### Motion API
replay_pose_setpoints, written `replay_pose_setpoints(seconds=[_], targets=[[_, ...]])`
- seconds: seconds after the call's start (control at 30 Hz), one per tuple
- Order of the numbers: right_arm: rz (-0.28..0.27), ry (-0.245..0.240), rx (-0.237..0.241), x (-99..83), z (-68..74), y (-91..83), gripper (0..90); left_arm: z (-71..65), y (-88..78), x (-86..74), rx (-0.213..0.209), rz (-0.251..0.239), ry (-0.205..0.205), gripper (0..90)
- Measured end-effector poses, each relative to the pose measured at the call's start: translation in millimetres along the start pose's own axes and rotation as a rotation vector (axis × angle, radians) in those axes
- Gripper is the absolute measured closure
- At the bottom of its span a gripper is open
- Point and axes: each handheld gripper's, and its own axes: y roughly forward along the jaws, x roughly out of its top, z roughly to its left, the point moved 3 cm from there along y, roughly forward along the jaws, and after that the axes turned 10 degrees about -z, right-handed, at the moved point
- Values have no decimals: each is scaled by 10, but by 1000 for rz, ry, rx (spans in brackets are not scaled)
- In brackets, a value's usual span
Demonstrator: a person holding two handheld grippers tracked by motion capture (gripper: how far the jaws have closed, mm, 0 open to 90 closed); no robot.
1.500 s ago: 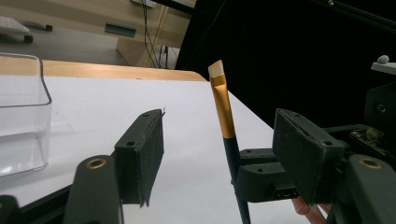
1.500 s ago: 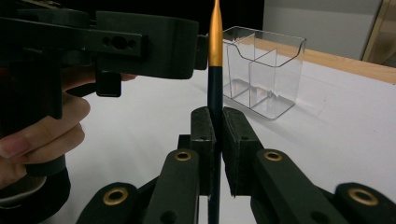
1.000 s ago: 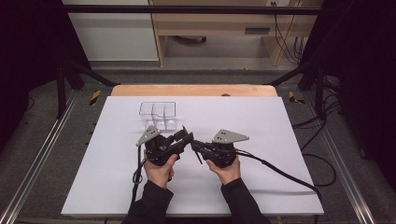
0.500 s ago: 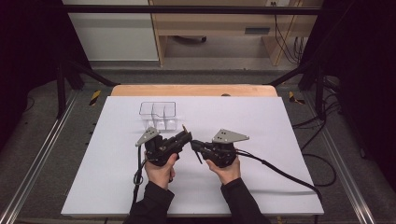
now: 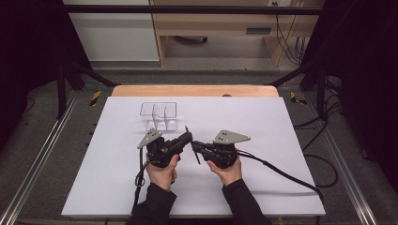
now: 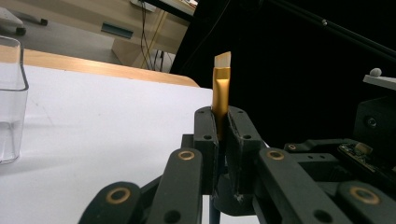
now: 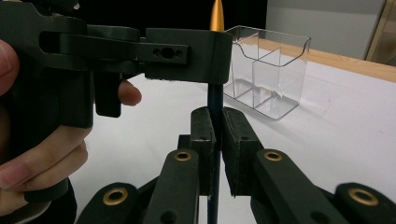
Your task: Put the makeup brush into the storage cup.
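Your right claw [image 5: 196,151] grips the dark shaft of the brush [image 6: 221,88], your left claw [image 5: 187,138] has just clamped its gold ferrule, so both hold it above the desk [image 5: 281,140], near the clear organizer [image 5: 158,116].

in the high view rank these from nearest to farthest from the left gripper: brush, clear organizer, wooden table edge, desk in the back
1. brush: clamped in the left gripper itself.
2. clear organizer: just beyond it on the white sheet.
3. wooden table edge: past the sheet's far side.
4. desk: at the back of the room.
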Motion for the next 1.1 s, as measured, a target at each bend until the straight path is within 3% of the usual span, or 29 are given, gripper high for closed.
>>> replay_pose_setpoints(seconds=[0.27, 0.57, 1.1], targets=[[3, 7, 9, 5, -3, -2, 826, -16, -9, 15, -6, -1, 38, 827], [13, -13, -3, 44, 3, -58, 649, -12, -88, 114, -1, -4, 97, 828], [49, -44, -105, 86, -144, -134, 347, 53, -229, 280, 12, 24, 184, 828]])
